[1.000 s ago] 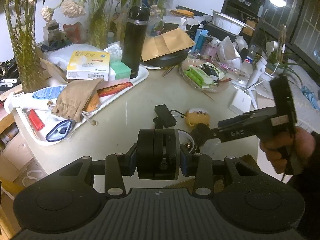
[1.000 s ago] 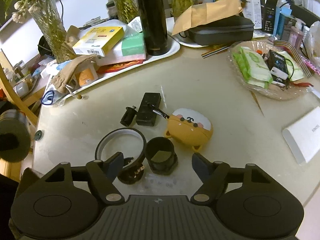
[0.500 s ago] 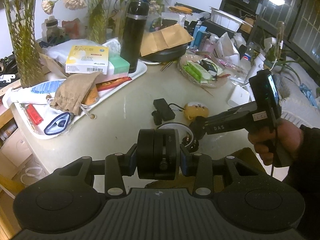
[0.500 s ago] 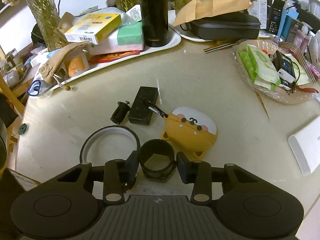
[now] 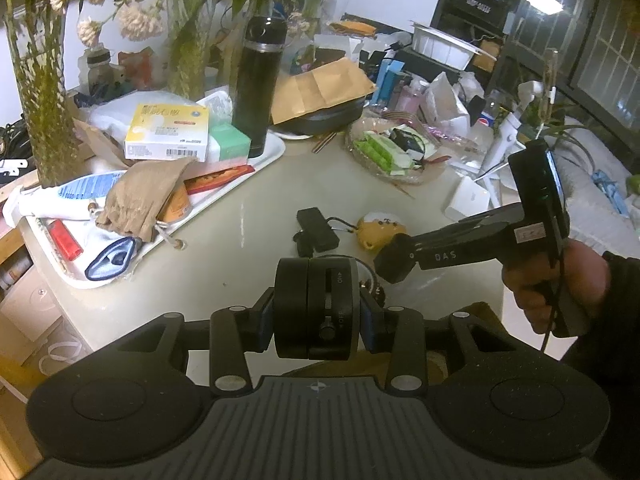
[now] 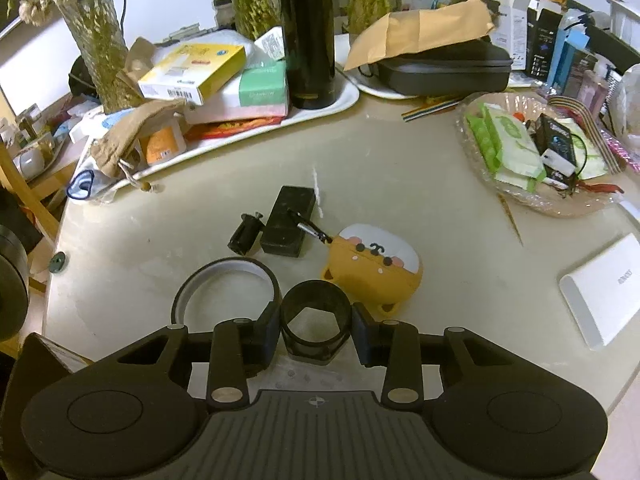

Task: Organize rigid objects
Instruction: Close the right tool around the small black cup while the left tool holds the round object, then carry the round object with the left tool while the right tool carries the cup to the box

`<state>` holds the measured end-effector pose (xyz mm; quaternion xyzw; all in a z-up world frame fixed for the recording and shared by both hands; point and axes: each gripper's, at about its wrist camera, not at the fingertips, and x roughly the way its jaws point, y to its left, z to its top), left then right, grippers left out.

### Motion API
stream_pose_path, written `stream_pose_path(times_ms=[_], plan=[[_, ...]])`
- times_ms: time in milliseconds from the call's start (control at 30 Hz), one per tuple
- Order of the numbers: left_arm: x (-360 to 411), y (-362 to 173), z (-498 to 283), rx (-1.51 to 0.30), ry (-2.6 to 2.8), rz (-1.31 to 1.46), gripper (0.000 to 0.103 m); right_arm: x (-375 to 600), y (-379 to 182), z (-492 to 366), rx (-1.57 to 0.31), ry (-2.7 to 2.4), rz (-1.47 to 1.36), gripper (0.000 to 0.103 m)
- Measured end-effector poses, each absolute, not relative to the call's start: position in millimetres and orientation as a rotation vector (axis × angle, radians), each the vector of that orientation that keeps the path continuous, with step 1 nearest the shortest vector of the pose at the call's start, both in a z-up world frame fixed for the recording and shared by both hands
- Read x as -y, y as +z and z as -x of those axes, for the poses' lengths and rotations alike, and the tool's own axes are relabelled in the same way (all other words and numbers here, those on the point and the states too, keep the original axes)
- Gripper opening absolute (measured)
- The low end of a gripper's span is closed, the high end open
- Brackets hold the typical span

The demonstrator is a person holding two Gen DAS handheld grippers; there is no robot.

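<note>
My right tool [image 6: 316, 326] has just clenched on the short black ring [image 6: 314, 314] at the near edge of the worktop [image 6: 400, 184]; both pads press its sides and it sits between them, open end up. Just left of it, touching my left pad's side, lies the thin black hoop with a white inner face [image 6: 226, 286]. Just beyond the ring on the right sits the yellow cartoon earbud case [image 6: 374, 266], its clip reaching toward the flat black box [image 6: 287, 220], and a small black plug [image 6: 244, 234] lies beside that box on the left.

My left tool [image 5: 316, 314] is clamped on a thick black disc [image 5: 316, 312] stood on edge, held above the near edge of the worktop. From that view my right hand [image 5: 556, 284] grips the other tool's handle on the right.

Farther off, a white tray [image 6: 344, 100] carries the tall black flask [image 6: 307, 36], a yellow box [image 6: 192, 68] and a brown pouch [image 6: 136, 136]. A clear dish of packets [image 6: 536, 148] stands at the far right, a white slab [image 6: 600, 288] nearer on the right.
</note>
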<state>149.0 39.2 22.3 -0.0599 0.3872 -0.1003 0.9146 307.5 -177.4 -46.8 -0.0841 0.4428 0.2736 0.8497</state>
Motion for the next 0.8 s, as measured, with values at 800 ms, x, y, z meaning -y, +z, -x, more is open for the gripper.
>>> stream_pose_path(times_ms=[800], plan=[[-10.8, 28.1, -134.5, -0.826, -0.247, 0.075, 0.039, 208.3, 19.0, -253.9, -0.851, 0.636, 0.139, 0.04]])
